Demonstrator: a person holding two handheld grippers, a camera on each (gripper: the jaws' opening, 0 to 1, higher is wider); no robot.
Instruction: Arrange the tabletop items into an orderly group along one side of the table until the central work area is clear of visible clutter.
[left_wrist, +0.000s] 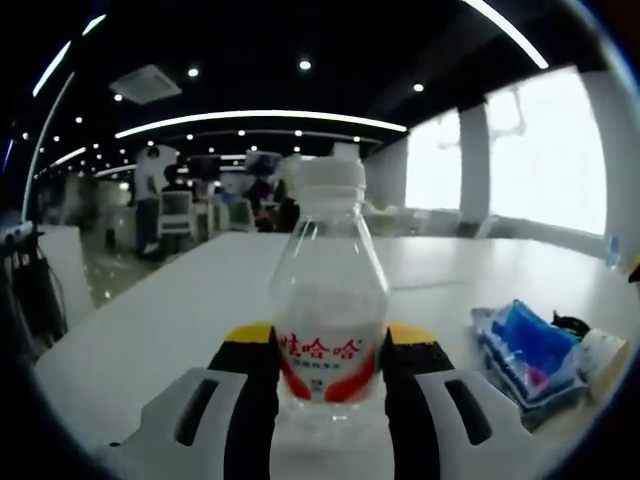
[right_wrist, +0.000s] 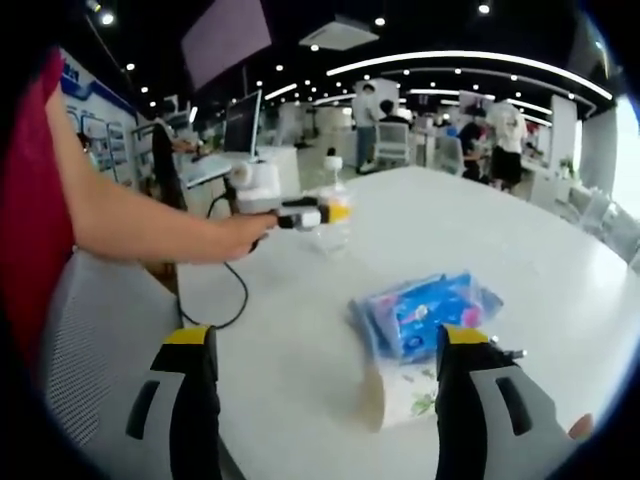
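While upright — cap up — the bottle (left_wrist: 330, 290) sits between left tongs (left_wrist: 330, 350).

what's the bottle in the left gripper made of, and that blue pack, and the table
Bottle: looks like clear thin plastic, since the room shows through it, with a whitish cap and a red-and-white printed label.
Blue pack: seemingly soft glossy plastic film; it is crinkled and catches highlights.
Table: smooth white top with a faint sheen, possibly laminate; the core material cannot be told.
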